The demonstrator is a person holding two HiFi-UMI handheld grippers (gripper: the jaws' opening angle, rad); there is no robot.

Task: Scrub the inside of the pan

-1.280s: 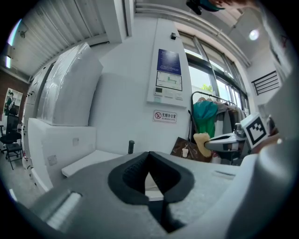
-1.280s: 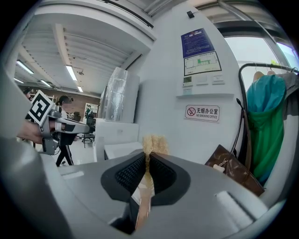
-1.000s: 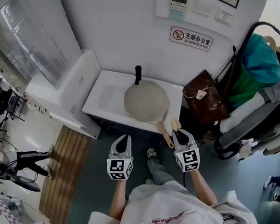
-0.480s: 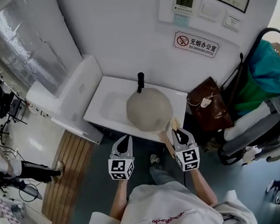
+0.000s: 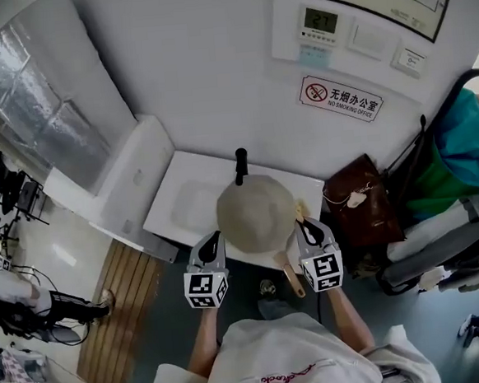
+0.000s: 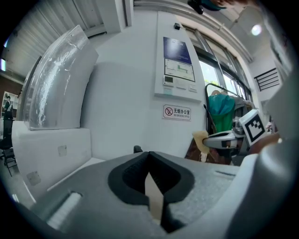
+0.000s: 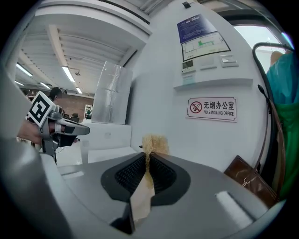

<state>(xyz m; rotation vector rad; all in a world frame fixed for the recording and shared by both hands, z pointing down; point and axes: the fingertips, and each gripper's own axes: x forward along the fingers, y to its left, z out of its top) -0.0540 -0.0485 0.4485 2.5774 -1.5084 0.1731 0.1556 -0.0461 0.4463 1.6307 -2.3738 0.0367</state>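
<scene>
A round beige-grey pan [image 5: 256, 214] with a wooden handle [image 5: 293, 279] lies on the white sink [image 5: 182, 201], below a black tap [image 5: 239, 166]. My right gripper [image 5: 302, 224] is at the pan's right rim, above the handle, and is shut on a yellowish scrubber [image 5: 298, 212]. The scrubber [image 7: 154, 143] pokes out past that gripper's [image 7: 147, 157] closed jaws. At the pan's near left rim, my left gripper [image 5: 213, 236] is shut, and I see nothing between its tips [image 6: 149, 156]. From the left gripper view, the right gripper [image 6: 223, 138] shows off to the right, holding the scrubber [image 6: 201, 140].
A brown bag [image 5: 358, 198] leans right of the sink, beside a chair with a teal garment [image 5: 466, 150]. A white cabinet [image 5: 115, 184] stands at the left, with wooden slats [image 5: 121, 307] on the floor. The wall behind carries a no-smoking sign [image 5: 341, 97] and control panels [image 5: 317, 22].
Both grippers have come closer to the sink. The right one, with the scrubber, went from beside the handle's end to the pan's right rim.
</scene>
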